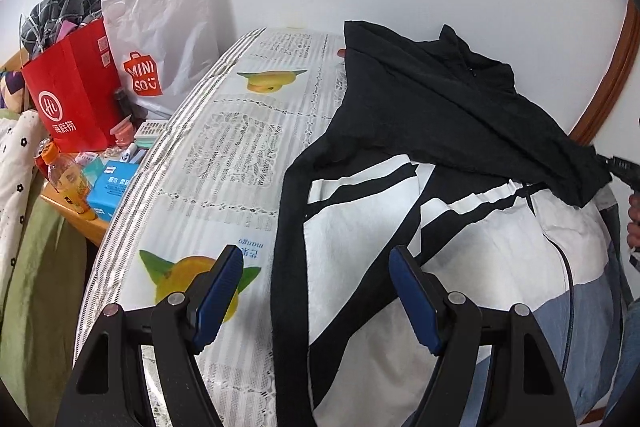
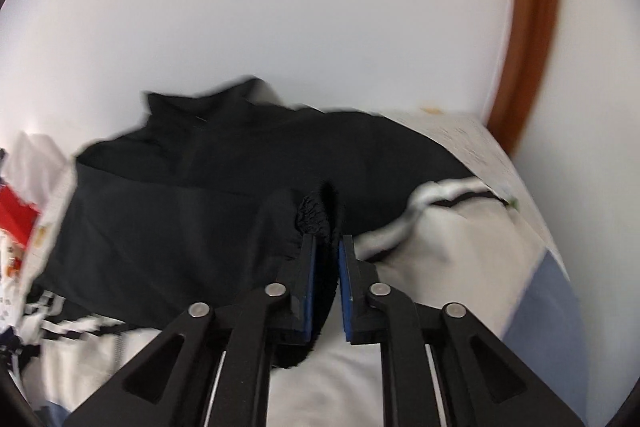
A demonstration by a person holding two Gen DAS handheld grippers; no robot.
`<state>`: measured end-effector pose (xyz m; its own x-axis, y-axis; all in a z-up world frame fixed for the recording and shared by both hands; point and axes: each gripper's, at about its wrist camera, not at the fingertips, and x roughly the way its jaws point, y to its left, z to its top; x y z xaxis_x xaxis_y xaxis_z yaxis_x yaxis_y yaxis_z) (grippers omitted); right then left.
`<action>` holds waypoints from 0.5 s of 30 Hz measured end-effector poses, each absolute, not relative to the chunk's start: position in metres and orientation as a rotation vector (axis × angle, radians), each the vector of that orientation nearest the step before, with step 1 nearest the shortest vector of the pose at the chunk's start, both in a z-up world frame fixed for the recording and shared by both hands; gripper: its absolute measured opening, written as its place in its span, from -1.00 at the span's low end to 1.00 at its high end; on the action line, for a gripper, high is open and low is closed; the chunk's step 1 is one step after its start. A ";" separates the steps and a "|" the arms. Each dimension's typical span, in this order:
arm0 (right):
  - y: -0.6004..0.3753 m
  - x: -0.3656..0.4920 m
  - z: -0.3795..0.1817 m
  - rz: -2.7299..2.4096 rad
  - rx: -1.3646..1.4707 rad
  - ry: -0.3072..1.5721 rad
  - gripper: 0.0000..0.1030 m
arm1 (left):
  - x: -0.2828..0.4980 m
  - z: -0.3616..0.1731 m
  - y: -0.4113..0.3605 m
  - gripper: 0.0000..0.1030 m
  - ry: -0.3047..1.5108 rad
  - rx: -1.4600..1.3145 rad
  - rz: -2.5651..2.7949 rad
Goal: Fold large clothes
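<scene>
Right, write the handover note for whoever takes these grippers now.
Right gripper: shut on the black cuff of the jacket's sleeve, carried across the body.
Left gripper: fingers open, empty, hovering over the jacket's left edge.
Jacket: black, white and blue, lying on the lace tablecloth, collar toward the wall.
Done: one sleeve is gripped and being folded in.
Left: lay that sleeve down, fold the black strip on the left side in, then fold the body.
</scene>
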<state>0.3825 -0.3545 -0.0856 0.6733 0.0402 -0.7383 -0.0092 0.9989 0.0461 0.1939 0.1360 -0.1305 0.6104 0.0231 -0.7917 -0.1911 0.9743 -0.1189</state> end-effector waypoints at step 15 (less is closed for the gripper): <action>-0.321 0.370 -0.142 0.073 -0.086 0.908 -0.31 | 0.194 -0.116 0.115 0.43 0.882 -0.164 0.087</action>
